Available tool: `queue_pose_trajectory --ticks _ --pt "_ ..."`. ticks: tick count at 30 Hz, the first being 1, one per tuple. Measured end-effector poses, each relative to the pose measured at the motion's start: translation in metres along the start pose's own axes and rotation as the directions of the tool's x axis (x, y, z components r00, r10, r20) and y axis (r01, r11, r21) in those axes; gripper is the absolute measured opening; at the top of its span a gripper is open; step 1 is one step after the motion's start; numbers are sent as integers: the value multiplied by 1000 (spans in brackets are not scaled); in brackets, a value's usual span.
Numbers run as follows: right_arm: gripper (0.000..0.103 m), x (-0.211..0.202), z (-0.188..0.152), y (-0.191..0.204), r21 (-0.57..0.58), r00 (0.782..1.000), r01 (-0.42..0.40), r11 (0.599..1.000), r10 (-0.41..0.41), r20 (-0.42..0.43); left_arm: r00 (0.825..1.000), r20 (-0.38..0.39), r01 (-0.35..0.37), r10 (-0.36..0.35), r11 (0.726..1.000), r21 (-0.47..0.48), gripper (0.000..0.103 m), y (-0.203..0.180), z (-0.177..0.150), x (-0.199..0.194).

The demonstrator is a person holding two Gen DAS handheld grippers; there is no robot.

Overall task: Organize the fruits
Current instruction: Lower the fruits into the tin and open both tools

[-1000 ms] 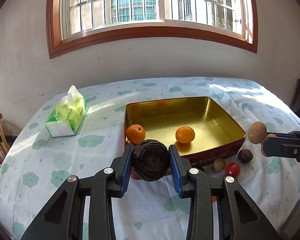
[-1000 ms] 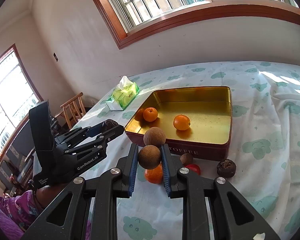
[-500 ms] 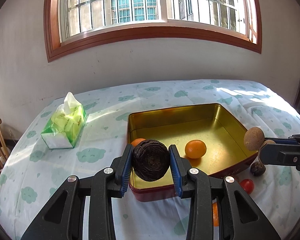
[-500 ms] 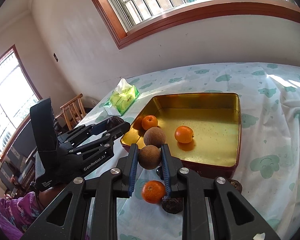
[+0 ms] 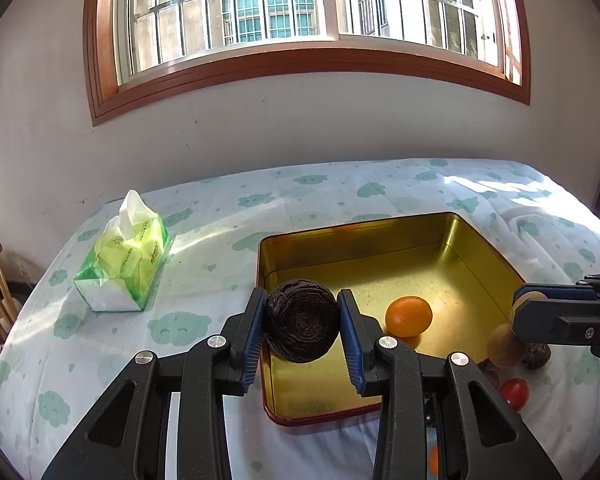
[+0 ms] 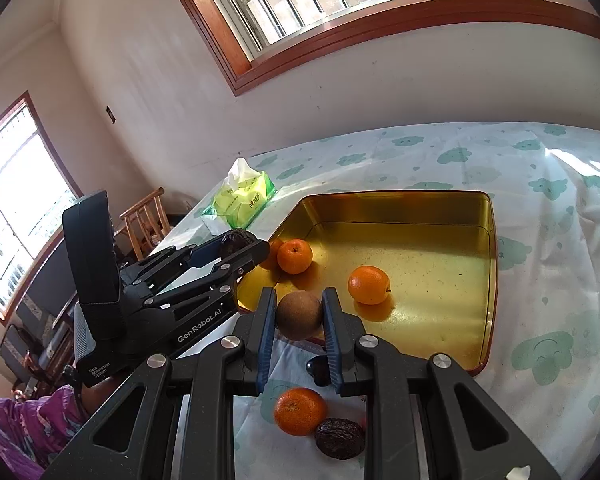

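My left gripper is shut on a dark wrinkled fruit and holds it above the near left corner of the gold tin tray. My right gripper is shut on a round brown fruit above the tray's near rim. Two oranges lie in the tray. In the left wrist view one orange shows; the other is hidden. The left gripper also shows in the right wrist view; the right gripper shows in the left wrist view.
On the cloud-print tablecloth in front of the tray lie an orange, a dark wrinkled fruit, a brown fruit, another dark fruit and a red tomato. A green tissue pack stands left of the tray. A wooden chair stands beyond the table's left edge.
Both grippers have moved forward over the tray, each still holding its fruit. The left gripper now hides the left orange in its own view.
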State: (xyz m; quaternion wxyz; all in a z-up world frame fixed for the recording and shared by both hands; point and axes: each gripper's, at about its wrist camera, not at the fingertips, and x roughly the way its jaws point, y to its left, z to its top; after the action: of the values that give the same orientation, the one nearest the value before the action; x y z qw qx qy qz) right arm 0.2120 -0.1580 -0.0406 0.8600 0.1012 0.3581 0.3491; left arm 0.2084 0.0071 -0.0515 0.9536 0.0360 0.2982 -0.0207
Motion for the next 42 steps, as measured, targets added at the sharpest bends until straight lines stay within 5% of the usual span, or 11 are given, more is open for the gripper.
queue_pose_trajectory --ticks 42 --pt "21 25 33 -34 -3 998 62 998 -62 -1 999 -32 -3 4 1000 18 36 0 16 34"
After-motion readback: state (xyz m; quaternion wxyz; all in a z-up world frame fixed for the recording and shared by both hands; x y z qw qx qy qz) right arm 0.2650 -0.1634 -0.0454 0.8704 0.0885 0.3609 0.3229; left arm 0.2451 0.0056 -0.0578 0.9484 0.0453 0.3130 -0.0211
